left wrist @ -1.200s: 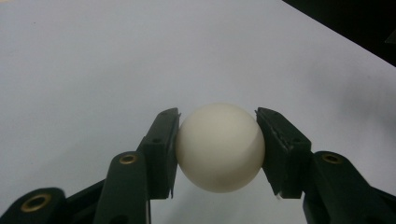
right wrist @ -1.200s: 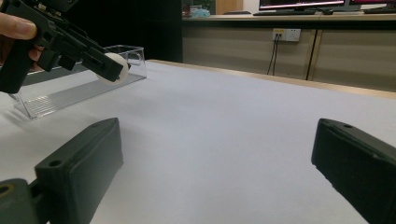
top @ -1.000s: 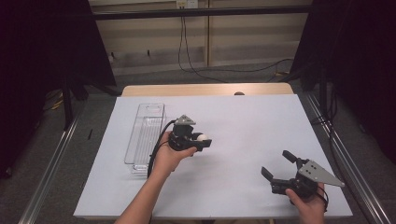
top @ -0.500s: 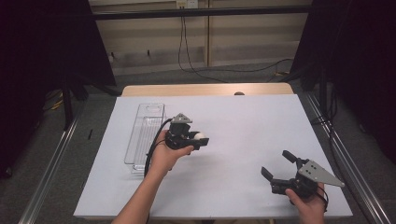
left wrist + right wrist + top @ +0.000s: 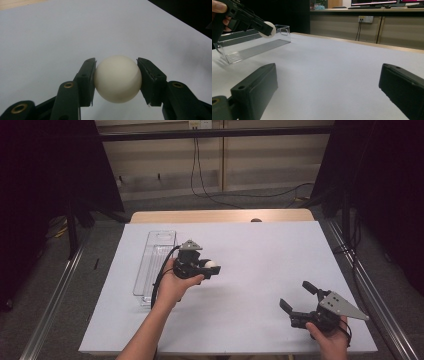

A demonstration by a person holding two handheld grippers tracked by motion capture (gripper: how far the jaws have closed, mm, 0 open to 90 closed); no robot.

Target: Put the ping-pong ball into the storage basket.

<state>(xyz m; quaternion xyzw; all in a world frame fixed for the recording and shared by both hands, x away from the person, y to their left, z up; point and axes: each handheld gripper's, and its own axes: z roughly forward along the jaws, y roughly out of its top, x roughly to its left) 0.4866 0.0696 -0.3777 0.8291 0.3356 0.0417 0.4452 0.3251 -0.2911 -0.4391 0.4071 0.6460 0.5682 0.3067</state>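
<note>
Ball in the grip, held above the table beside the clear tray.

Left gripper (image 5: 209, 268) has its jaws clamped on a white ball (image 5: 118, 78), just right of the clear tray (image 5: 150, 270) on the white table (image 5: 260, 250). Right gripper (image 5: 298, 299) rests near the table's near right corner, jaws wide apart on nothing. The carry looks under way; next, judging by the layout, comes swinging the ball over the tray and releasing. The tray's near end is cut off by the left hand (image 5: 175, 282) in the high view.
</note>
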